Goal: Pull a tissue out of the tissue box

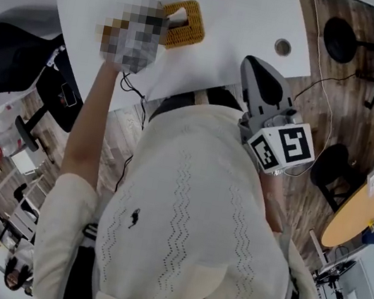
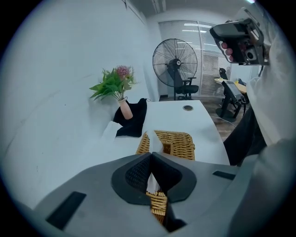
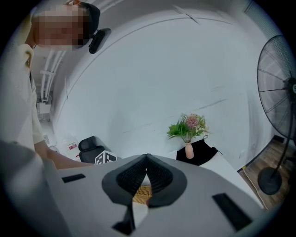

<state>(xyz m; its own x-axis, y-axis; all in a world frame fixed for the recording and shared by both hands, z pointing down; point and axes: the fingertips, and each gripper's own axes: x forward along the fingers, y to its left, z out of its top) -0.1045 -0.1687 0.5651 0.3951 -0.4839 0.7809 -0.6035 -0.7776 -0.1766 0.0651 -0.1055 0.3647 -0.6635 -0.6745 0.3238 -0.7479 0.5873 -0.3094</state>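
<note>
The left gripper (image 2: 151, 154) hangs directly over the rectangular, straw-coloured woven wicker tissue box (image 2: 178, 141) and points steeply down at it. Its two dark ribbed fingers (image 2: 135, 173) are pressed together and pinch a thin white tissue (image 2: 151, 181) between them. The tissue looks soft and a little crumpled. One strip of it shows in the gap behind the closed fingers, and a small white peak stands just past their tips, above the near edge of the box. The box has a narrow rectangular slot in its top, and the tissue rises from that side. How many more tissues are inside, I cannot tell.

The right gripper (image 1: 258, 72) is well apart from the box, off the near edge of the white surface (image 2: 199, 122) and close to the person's body. Its fingers (image 3: 132, 176) touch at the tips and hold nothing; a small piece of the wicker shows through the gap behind them.

Beyond the box lies a black cloth (image 2: 132, 121). On it stands a slim pink vase (image 2: 125, 109), which holds green leaves (image 2: 108, 85) and a pink flower (image 2: 122, 71). Further from the box there is a round hole (image 2: 187, 107) in the surface. Past the far end stands a black standing fan (image 2: 175, 62).
</note>
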